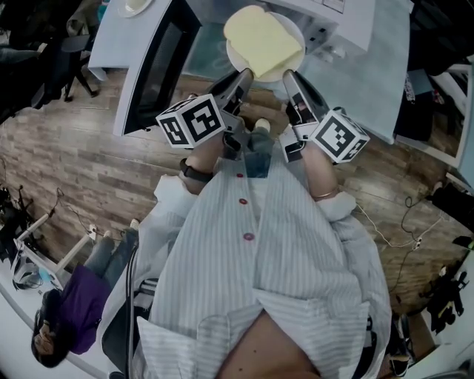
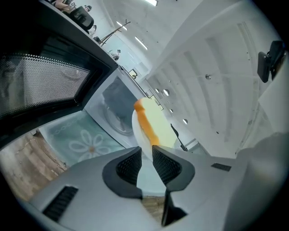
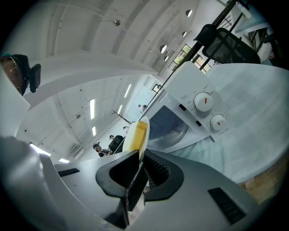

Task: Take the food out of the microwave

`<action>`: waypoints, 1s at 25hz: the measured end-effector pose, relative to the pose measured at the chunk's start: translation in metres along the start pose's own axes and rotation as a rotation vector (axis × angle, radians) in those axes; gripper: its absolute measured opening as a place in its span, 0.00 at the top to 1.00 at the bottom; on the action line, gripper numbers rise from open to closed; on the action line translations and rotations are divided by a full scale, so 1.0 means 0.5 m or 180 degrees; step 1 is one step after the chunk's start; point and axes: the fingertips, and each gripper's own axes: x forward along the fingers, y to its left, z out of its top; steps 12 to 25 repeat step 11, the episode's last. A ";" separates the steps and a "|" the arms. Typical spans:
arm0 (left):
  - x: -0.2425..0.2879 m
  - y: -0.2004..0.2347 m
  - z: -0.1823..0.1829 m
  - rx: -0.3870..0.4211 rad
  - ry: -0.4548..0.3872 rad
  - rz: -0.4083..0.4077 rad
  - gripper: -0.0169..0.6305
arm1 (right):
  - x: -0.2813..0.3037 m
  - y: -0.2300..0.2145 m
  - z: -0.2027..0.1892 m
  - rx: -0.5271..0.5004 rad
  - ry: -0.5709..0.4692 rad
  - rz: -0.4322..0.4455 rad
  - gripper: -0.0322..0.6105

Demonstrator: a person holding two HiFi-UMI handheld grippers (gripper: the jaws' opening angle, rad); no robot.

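A white plate (image 1: pixel 295 28) carrying a pale yellow slice of food (image 1: pixel 263 41) hangs in the air just in front of the open microwave (image 1: pixel 333 15). My left gripper (image 1: pixel 243 76) is shut on the plate's near-left rim, and my right gripper (image 1: pixel 290 78) is shut on its near-right rim. In the left gripper view the plate (image 2: pixel 137 131) runs edge-on between the jaws of the left gripper (image 2: pixel 146 164), with the food's orange crust (image 2: pixel 145 119) above. The right gripper view shows the right gripper (image 3: pixel 140 169) pinching the plate (image 3: pixel 144 135), with the food (image 3: pixel 134 134) on it.
The microwave door (image 1: pixel 159 63) swings open to the left, with the cavity (image 2: pixel 118 110) behind the plate. A floral cloth covers the table (image 2: pixel 86 144). The control knobs (image 3: pixel 204 102) are on the right. A seated person (image 1: pixel 67 311) and cables lie on the wooden floor.
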 end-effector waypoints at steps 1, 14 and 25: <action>0.001 -0.001 0.000 0.0014 0.0014 -0.0005 0.85 | 0.000 -0.001 0.001 -0.0002 -0.0003 0.0001 0.86; 0.045 -0.021 0.022 0.0229 0.0236 -0.0203 0.85 | -0.001 -0.017 0.037 -0.0031 -0.0058 -0.0034 0.86; 0.045 -0.021 0.022 0.0229 0.0236 -0.0203 0.85 | -0.001 -0.017 0.037 -0.0031 -0.0058 -0.0034 0.86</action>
